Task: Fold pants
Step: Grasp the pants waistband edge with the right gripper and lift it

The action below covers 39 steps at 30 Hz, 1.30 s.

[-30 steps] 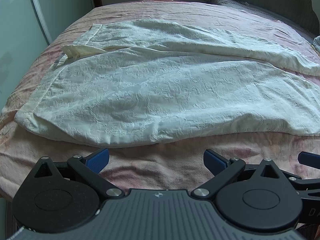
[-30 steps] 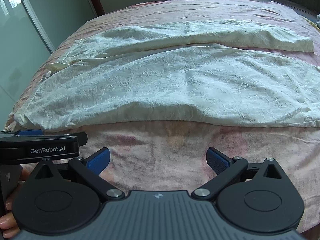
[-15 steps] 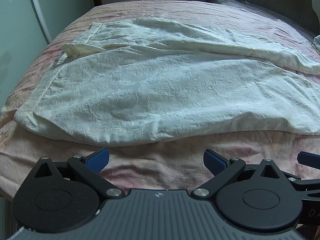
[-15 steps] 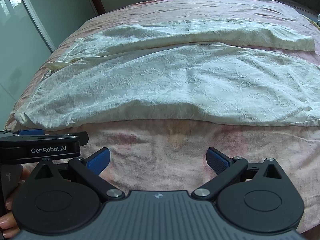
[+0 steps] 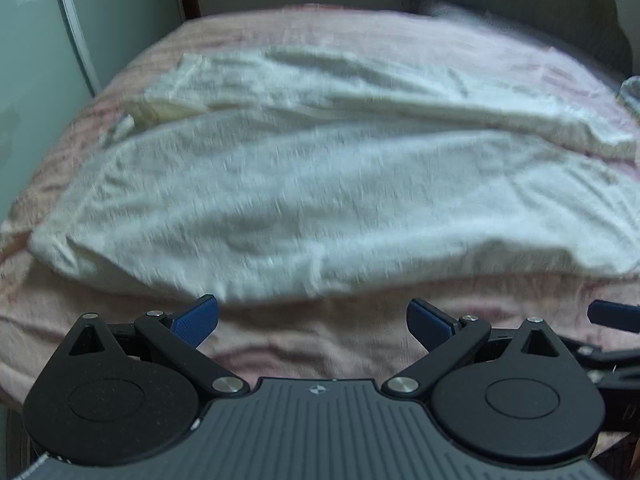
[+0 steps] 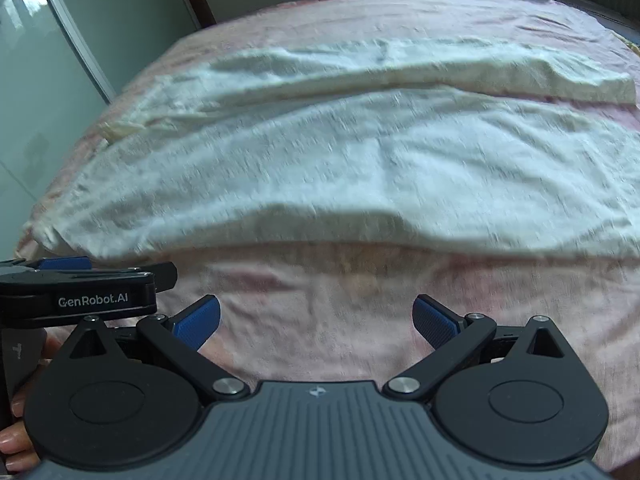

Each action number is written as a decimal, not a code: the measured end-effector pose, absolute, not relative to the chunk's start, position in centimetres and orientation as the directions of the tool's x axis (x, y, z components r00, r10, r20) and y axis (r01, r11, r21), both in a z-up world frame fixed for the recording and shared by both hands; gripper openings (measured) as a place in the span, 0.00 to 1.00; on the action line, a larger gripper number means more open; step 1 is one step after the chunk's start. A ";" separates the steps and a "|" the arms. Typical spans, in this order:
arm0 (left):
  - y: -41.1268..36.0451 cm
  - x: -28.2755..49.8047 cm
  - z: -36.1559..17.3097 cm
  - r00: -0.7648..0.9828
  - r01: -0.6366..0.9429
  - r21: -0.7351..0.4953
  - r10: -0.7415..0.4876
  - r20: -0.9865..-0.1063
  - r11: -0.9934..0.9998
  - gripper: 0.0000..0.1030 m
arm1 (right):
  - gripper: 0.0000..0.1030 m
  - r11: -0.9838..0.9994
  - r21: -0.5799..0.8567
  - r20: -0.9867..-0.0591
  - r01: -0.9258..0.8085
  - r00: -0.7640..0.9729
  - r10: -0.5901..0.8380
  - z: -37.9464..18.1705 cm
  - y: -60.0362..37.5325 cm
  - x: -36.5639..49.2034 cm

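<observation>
Cream-white pants lie spread flat on the pink bed, waistband to the left, both legs running right; they also show in the right wrist view. My left gripper is open and empty, just short of the near leg's front edge. My right gripper is open and empty over bare pink sheet, a little short of the same edge. The left gripper's side shows at the left of the right wrist view. Both views are motion-blurred.
The pink bedsheet covers the bed. A glass sliding door stands at the left, close to the bed's edge. A dark headboard and a pillow are at the far end.
Both grippers have moved forward towards the near edge of the pants, which now look larger and closer. Both stay open. The pants have not moved.
</observation>
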<state>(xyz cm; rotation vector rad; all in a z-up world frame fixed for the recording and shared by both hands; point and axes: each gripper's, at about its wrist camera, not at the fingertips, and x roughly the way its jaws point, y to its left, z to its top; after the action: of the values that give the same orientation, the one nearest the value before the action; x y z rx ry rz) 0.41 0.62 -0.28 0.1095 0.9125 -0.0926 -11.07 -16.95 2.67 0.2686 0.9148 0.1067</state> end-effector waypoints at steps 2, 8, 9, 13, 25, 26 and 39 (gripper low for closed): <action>1.5 0.9 0.6 0.644 0.119 0.051 -0.038 -0.764 0.992 0.99 | 1.00 0.955 0.295 -0.727 -0.021 0.644 0.239 3.7 -17.3 -10.4; 4.9 4.6 2.6 0.683 0.069 0.043 -0.016 -0.730 0.997 0.99 | 1.00 0.930 0.287 -0.522 -0.230 0.777 0.353 9.4 -17.7 -4.6; 5.7 5.4 2.8 0.684 0.057 0.035 -0.014 -0.729 0.998 0.99 | 1.00 0.929 0.266 -0.478 -0.259 0.801 0.360 10.3 -17.6 -3.4; 8.8 8.8 3.4 0.672 0.018 -0.022 -0.029 -0.740 1.000 0.99 | 1.00 0.881 0.065 -0.527 -0.469 0.734 0.429 9.6 -14.7 4.9; 15.0 19.8 4.5 0.612 -0.129 -0.093 0.006 -0.791 0.987 0.98 | 0.97 0.776 0.311 -0.642 -0.549 0.481 0.597 3.8 -12.8 31.0; 15.1 20.7 4.5 0.607 -0.121 -0.091 0.002 -0.795 0.989 0.98 | 0.91 0.760 0.342 -0.632 -0.553 0.463 0.621 3.5 -12.8 32.1; 16.5 36.7 3.2 0.551 -0.183 -0.326 -0.178 -0.815 0.927 0.96 | 0.13 0.644 -0.053 -0.675 -0.764 0.502 0.540 3.5 -6.7 29.1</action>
<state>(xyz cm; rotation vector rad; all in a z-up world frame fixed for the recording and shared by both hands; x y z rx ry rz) 36.72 16.52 3.15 -0.4002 0.9947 0.0032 29.11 -6.71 3.49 -0.3698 0.6709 0.8092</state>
